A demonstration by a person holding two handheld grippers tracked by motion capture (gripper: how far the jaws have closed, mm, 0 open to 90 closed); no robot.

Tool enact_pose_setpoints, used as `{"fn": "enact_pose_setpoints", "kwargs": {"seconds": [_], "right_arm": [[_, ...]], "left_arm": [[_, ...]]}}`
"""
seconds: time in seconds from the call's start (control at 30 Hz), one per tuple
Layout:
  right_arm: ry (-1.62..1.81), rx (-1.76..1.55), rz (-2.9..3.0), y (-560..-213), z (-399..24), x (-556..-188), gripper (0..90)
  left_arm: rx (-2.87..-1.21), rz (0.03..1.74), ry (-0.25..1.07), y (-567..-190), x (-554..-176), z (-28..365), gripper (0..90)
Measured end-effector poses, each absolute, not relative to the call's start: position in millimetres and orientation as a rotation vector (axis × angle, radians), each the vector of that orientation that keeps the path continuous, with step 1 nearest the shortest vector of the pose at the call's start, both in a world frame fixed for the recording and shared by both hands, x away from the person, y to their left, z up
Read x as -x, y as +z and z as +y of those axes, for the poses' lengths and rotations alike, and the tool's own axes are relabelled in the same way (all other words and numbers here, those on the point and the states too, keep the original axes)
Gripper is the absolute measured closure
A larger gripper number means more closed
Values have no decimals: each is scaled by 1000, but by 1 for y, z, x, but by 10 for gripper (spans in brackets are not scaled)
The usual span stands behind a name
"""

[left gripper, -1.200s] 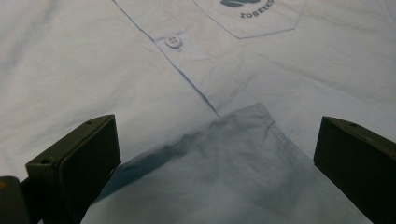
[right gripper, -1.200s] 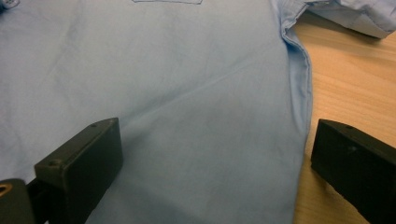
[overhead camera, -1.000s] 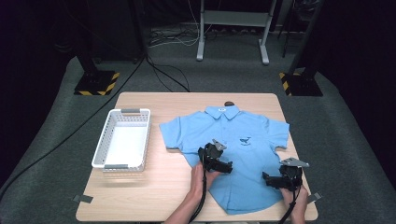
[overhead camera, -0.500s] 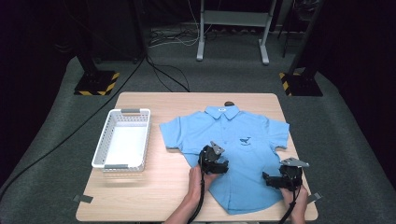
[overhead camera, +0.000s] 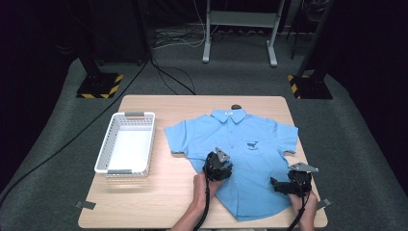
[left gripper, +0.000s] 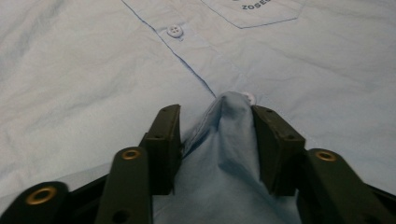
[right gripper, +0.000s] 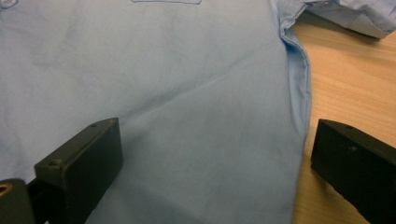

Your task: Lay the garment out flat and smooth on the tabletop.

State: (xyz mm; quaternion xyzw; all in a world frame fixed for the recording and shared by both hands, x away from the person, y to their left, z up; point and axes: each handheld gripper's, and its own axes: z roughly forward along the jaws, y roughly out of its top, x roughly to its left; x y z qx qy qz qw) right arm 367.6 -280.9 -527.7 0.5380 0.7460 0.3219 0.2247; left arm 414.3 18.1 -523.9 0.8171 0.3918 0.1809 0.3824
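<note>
Two grippers work a blue shirt [overhead camera: 240, 154] lying flat toward the table's right edge: the left gripper [left gripper: 217, 140] pinches a placket ridge, the right gripper [right gripper: 215, 158] gapes across the side hem, so closing it looks next.

Table [overhead camera: 144, 202] evenly lit from overhead; surroundings dark beyond its edges. Soft, short shadows. High view slightly soft; gripper views sharp mid-frame, blurred at bottom.

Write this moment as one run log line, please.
left hand-held gripper: pinching fold of blue shirt | right hand-held gripper: open across shirt side edge | white basket: left of shirt
</note>
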Motion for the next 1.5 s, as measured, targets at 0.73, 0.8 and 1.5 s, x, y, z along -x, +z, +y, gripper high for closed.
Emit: {"fn": "enact_pose_setpoints", "kwargs": {"seconds": [0.73, 0.8, 1.5], "right_arm": [[888, -1486, 2055, -528, -281, -368, 15], [888, -1486, 2056, -528, -281, -368, 15], [887, -1488, 2055, -528, -281, -368, 15]], "left_arm": [[-2047, 980, 448, -519, -406, 31, 843], [-2050, 970, 451, -518, -403, 32, 844], [-2049, 950, 467, -508, -364, 71, 849]]}}
